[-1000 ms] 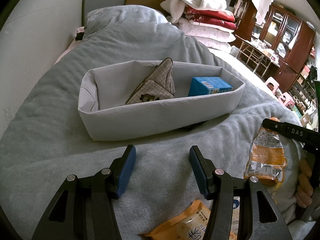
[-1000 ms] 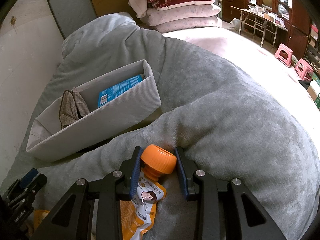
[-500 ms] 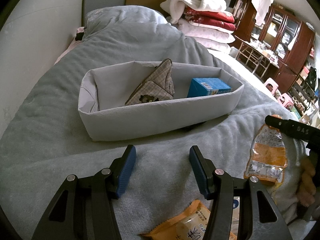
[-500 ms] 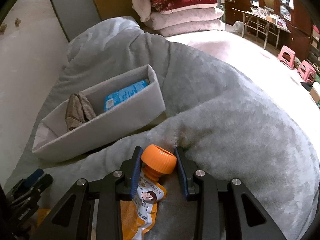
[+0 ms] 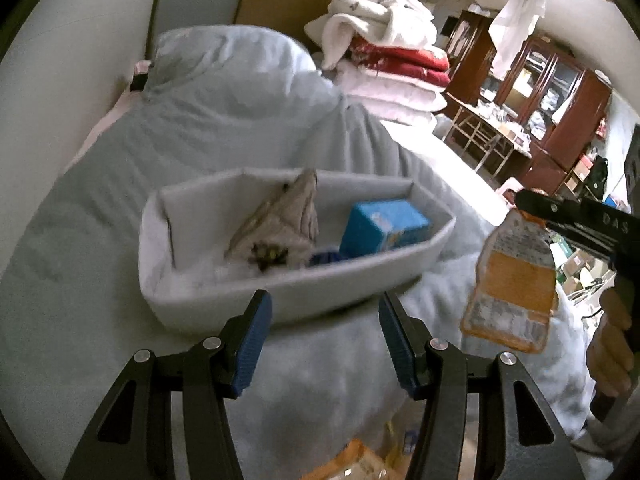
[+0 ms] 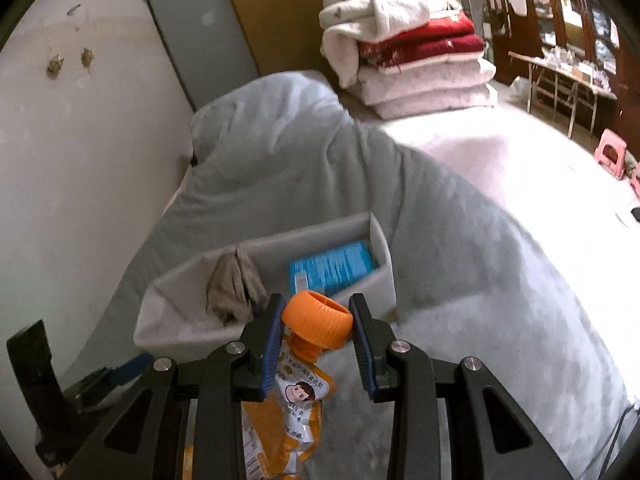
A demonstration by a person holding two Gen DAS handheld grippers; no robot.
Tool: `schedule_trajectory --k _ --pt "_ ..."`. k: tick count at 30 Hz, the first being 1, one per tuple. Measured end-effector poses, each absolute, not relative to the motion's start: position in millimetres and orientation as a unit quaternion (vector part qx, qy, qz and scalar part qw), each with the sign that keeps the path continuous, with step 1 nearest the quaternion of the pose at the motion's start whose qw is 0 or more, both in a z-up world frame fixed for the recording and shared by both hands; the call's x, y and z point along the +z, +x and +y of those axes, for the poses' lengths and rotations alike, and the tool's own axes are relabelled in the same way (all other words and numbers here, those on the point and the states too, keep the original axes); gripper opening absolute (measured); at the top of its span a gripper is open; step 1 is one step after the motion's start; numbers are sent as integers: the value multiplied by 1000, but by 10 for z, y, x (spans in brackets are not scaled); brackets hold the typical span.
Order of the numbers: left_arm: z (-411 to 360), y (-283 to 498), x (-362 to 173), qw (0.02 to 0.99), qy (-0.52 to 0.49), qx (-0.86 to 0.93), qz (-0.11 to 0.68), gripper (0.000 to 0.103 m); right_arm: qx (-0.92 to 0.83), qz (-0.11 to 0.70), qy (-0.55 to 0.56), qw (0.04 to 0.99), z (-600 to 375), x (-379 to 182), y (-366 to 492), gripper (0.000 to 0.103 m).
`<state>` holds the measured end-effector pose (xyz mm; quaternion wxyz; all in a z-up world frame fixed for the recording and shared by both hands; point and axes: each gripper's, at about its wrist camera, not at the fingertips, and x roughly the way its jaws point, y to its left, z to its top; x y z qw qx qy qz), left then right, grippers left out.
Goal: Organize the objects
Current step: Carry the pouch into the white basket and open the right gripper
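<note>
- Pouch [image 6: 280,420] of orange foil hangs from our right tool [image 6: 318,328], whose blue pads are closed on its orange cap [image 6: 318,320]; the body dangles free below the fingers, clear of the blanket.
- From the left wrist view we see the same pouch [image 5: 510,280] held in the air to the right of the fabric bin [image 5: 280,300], with the right tool [image 5: 576,216] above it and a bare hand [image 5: 612,344] on the handle.
- Our left tool [image 5: 322,340] is spread wide with nothing between its pads, held just in front of the bin's near wall.
- The grey bin [image 6: 180,320] sits on a grey blanket [image 6: 460,280] spread over the bed (the frames are somewhat blurred).
- Inside it we see a folded checked cloth [image 5: 280,224] propped toward the left half and a blue box [image 5: 382,226] toward the right end; something small and blue lies between them, too blurred to name.
- Another orange packet [image 5: 352,464] shows at the lower edge of the left wrist view, partly hidden by the tool.
- Beyond the bed, folded quilts [image 6: 408,48] in white and red are stacked, and dark wooden cabinets [image 5: 560,108] stand at the far right.
</note>
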<state>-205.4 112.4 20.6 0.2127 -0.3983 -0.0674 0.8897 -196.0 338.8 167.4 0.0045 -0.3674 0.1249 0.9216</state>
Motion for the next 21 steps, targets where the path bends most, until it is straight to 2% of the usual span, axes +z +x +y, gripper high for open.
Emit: schedule_trajectory --k 7,14,18,21 --pt "1123 -2526 322 206 -401 888 -91 55 937 78 -340 30 3098 1850 -2538 31" --pt "1125 -2908 -113 176 -449 871 -97 55 944 72 -311 87 2930 1551 -3125 31" --pt "1046 -2837 -333 161 -464 864 -108 53 954 -18 -270 129 2753 1169 -3244 31" --pt "1048 -2766 -359 160 -464 866 -102 52 946 -74 -303 87 2616 819 -3230 31"
